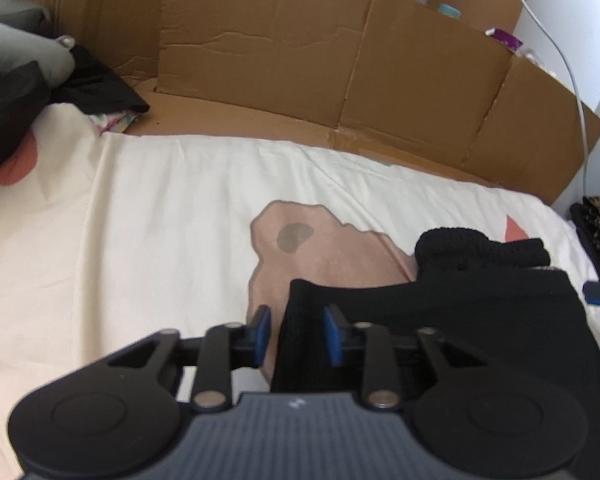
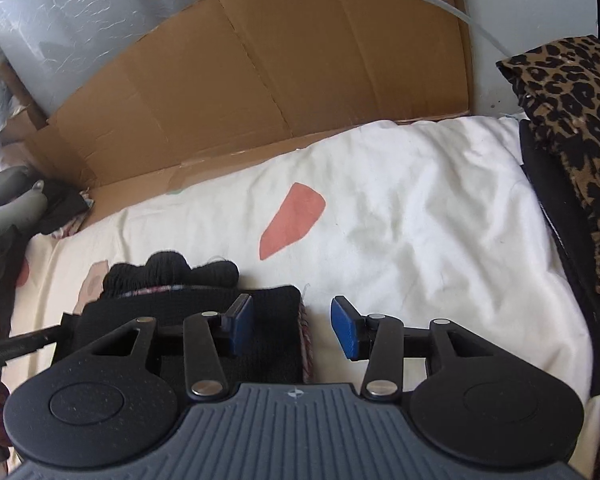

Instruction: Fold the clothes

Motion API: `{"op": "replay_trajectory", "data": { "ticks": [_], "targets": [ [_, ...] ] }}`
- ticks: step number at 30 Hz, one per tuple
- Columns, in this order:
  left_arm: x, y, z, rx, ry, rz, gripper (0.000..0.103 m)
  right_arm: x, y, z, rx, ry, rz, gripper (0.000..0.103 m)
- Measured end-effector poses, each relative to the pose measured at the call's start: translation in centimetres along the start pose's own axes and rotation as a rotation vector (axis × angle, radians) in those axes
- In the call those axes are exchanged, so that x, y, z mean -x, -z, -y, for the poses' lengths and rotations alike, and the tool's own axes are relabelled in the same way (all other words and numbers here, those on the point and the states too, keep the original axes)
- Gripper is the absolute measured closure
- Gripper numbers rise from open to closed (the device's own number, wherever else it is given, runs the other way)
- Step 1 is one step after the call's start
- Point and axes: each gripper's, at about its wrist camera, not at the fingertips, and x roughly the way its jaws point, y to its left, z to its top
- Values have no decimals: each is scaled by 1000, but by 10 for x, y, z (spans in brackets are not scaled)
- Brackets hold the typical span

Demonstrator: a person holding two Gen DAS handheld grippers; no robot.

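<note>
A folded black knit garment [image 1: 460, 320] lies on the cream bed sheet [image 1: 140, 220], with a rolled knit part [image 1: 480, 248] at its far side. My left gripper [image 1: 298, 334] is open, and the garment's left edge sits between its blue pads without being pinched. In the right wrist view the same garment [image 2: 180, 308] lies at lower left, showing a thin pink and white edge on its right side. My right gripper [image 2: 292, 330] is open too, straddling that right edge just above the sheet [image 2: 420, 220].
A flattened cardboard wall [image 1: 260, 60] [image 2: 260, 80] stands along the bed's far side. A heap of dark and grey clothes [image 1: 20, 80] lies at far left. Leopard-print fabric [image 2: 572, 120] on a black item borders the right. A white cable [image 1: 560, 60] hangs down the wall.
</note>
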Motion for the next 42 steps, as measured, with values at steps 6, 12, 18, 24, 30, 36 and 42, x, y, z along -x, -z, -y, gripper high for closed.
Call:
{"op": "replay_trajectory", "data": {
  "ticks": [6, 12, 18, 24, 30, 36, 42],
  "targets": [
    [-6, 6, 2, -37, -22, -20, 62, -13, 10, -4, 42, 27, -45, 53],
    [-22, 3, 12, -92, -42, -48, 61, -33, 9, -16, 108, 84, -75, 53],
    [-26, 3, 18, -110, -57, -39, 61, -39, 14, -24, 156, 100, -78, 53],
    [-27, 4, 23, -137, -55, -40, 71, -42, 21, -32, 204, 108, -75, 56],
    [-28, 2, 28, -172, -32, -59, 87, -44, 25, -44, 272, 95, -84, 90],
    [-6, -5, 26, -155, -26, -19, 96, -19, 16, -33, 166, 111, -18, 100],
    [30, -23, 22, -117, 6, 43, 97, 26, 7, -24, 110, 91, 59, 100]
  ]
}}
